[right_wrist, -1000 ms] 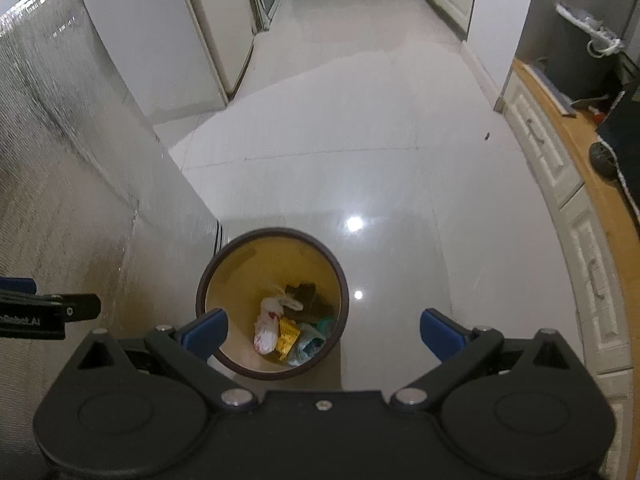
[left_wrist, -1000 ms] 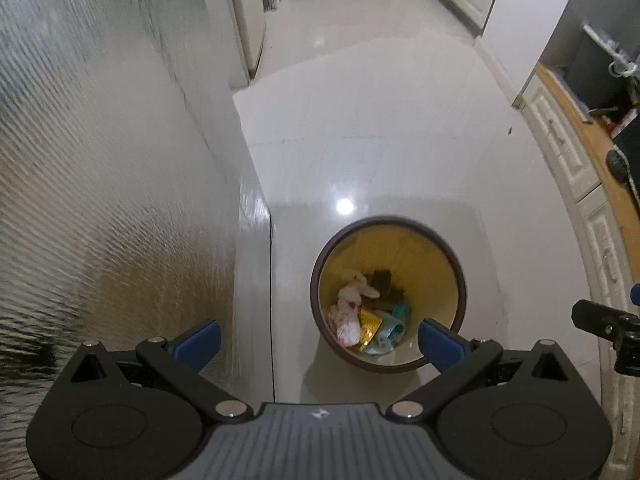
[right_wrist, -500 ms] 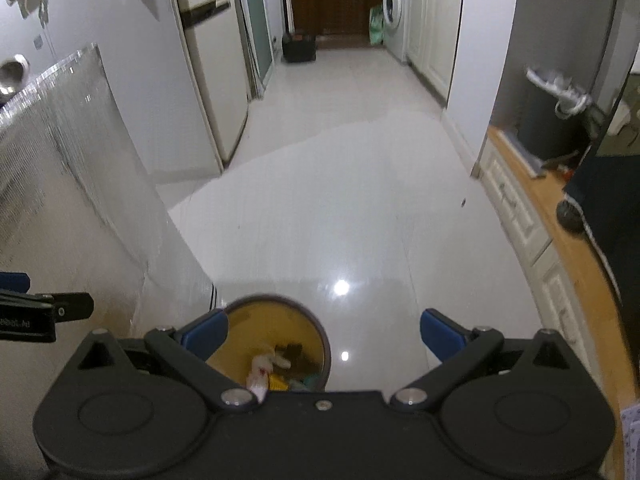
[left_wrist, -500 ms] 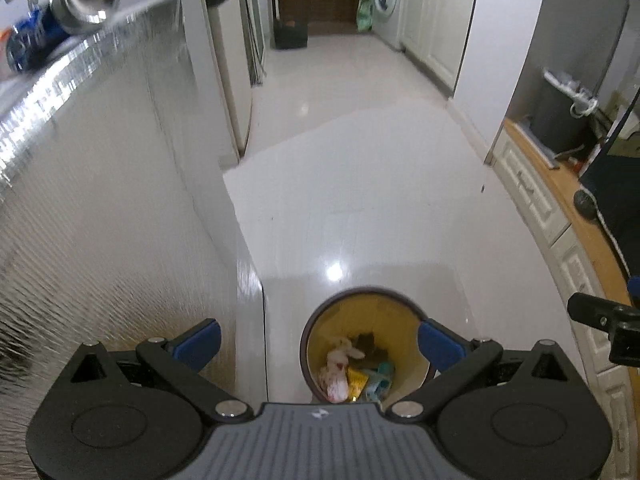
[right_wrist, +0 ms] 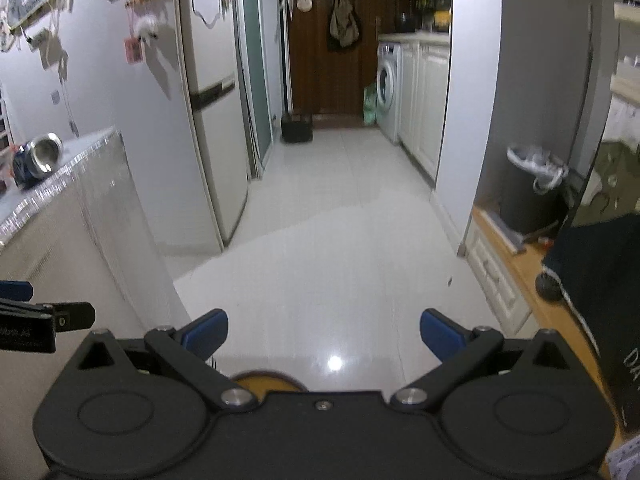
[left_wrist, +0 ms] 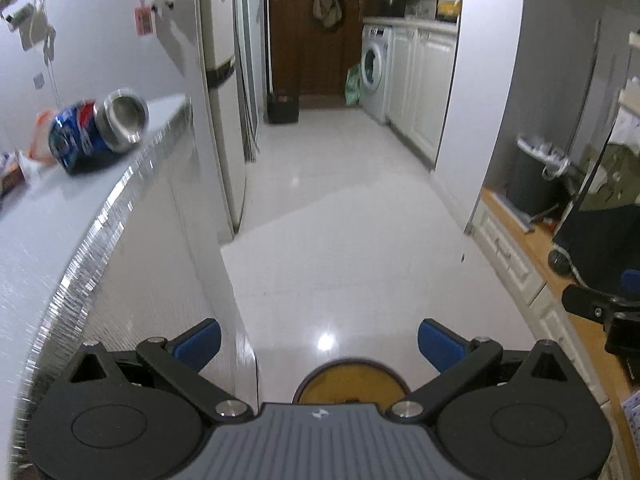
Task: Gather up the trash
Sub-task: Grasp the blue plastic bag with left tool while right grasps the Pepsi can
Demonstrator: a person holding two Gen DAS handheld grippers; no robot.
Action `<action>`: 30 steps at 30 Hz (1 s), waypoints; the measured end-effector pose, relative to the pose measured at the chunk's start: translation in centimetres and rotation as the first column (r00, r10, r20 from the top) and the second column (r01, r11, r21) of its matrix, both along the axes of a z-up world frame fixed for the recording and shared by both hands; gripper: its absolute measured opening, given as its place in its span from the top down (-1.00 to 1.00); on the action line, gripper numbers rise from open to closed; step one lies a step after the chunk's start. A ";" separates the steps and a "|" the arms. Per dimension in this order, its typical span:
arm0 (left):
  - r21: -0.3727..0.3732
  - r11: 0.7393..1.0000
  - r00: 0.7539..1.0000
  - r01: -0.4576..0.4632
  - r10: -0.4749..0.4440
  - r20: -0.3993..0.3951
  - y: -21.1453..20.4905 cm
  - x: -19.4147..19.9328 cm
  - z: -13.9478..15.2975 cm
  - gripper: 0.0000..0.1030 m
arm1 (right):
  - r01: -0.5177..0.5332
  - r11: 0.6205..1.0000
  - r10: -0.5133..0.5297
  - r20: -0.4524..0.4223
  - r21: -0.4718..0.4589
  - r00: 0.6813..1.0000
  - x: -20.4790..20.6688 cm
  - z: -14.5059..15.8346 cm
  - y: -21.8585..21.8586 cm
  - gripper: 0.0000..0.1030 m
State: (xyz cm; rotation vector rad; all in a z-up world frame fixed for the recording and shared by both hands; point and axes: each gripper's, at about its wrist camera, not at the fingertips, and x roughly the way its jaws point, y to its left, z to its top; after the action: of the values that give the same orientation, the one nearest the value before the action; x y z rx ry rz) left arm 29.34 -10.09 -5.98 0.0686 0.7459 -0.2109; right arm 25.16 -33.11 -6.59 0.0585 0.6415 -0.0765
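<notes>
Both grippers, left gripper [left_wrist: 318, 340] and right gripper [right_wrist: 324, 330], hold fingers spread and empty; the can [left_wrist: 98, 134] lies up left on the surface [left_wrist: 60, 216], bin [left_wrist: 352, 378] just below.

Both grippers level, spread wide, empty.
Left gripper [left_wrist: 318, 338] held with blue fingertips [left_wrist: 198, 342] far apart, gripping nothing; right gripper [right_wrist: 324, 334] likewise splayed, blue pads [right_wrist: 438, 332] parted and bare. Side by side, each one's black finger edging into the other's view, facing forward.
</notes>
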 end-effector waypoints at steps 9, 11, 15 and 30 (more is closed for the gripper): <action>-0.024 0.999 0.992 -0.047 0.050 0.117 3.0 -2.8 5.9 -1.00 | -0.064 0.998 0.064 0.159 -0.002 0.985 -1.6 4.4 2.0 -1.00; -0.029 0.998 0.987 -0.058 0.062 0.146 3.9 -3.3 7.2 -1.00 | -0.088 0.996 0.087 0.196 -0.007 0.977 -1.9 5.2 2.8 -1.00; -0.032 0.996 0.974 -0.079 0.084 0.210 6.0 -4.5 10.1 -1.00 | -0.136 0.991 0.135 0.248 -0.015 0.959 -2.5 6.6 4.3 -1.00; 0.032 0.987 0.935 -0.157 0.139 0.327 15.3 -3.4 15.4 -1.00 | -0.294 0.953 0.299 0.359 -0.070 0.884 -0.8 9.8 12.2 -1.00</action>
State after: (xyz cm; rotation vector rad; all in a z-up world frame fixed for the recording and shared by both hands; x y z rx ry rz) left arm 25.92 5.22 9.47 0.0988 0.4258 -0.0312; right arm 24.31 -20.89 3.24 -0.0395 0.2694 0.2242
